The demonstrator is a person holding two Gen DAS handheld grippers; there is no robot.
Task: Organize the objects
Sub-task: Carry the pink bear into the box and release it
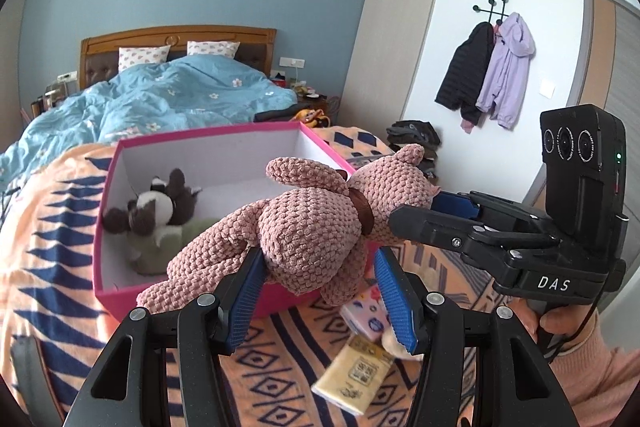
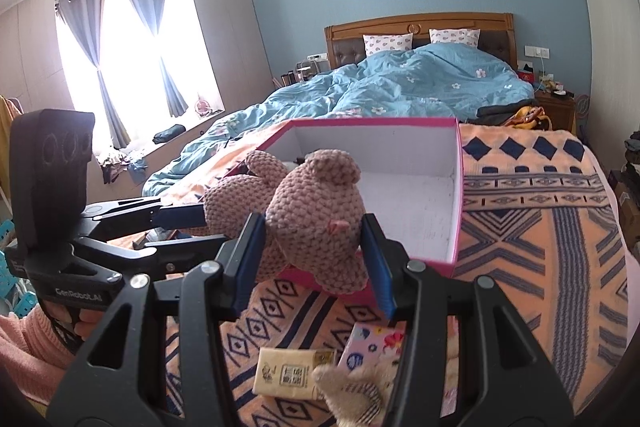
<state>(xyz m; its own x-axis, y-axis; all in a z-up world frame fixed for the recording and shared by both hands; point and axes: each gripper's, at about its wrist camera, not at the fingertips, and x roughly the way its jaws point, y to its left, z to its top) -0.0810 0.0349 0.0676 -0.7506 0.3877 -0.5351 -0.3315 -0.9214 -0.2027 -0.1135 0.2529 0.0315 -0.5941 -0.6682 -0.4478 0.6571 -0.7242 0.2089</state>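
A pink knitted teddy bear [image 1: 316, 223] hangs over the near rim of a pink open box [image 1: 120, 291] on the bed. My left gripper [image 1: 320, 287] is shut on the bear's body. My right gripper [image 2: 316, 251] is shut on the bear's head [image 2: 316, 211]; it also shows in the left wrist view [image 1: 420, 215] at the head. Inside the box lies a brown and white plush toy [image 1: 160, 207] on a green one [image 1: 160, 247]. The pink box [image 2: 459, 195] is also in the right wrist view, its right half bare.
On the orange patterned blanket [image 2: 540, 227] below the bear lie a yellow tissue pack [image 2: 292, 371], a floral tissue pack [image 2: 372, 347] and a beige plush toy [image 2: 352, 387]. A blue duvet [image 1: 160, 99] covers the bed behind. Jackets [image 1: 488, 67] hang on the right wall.
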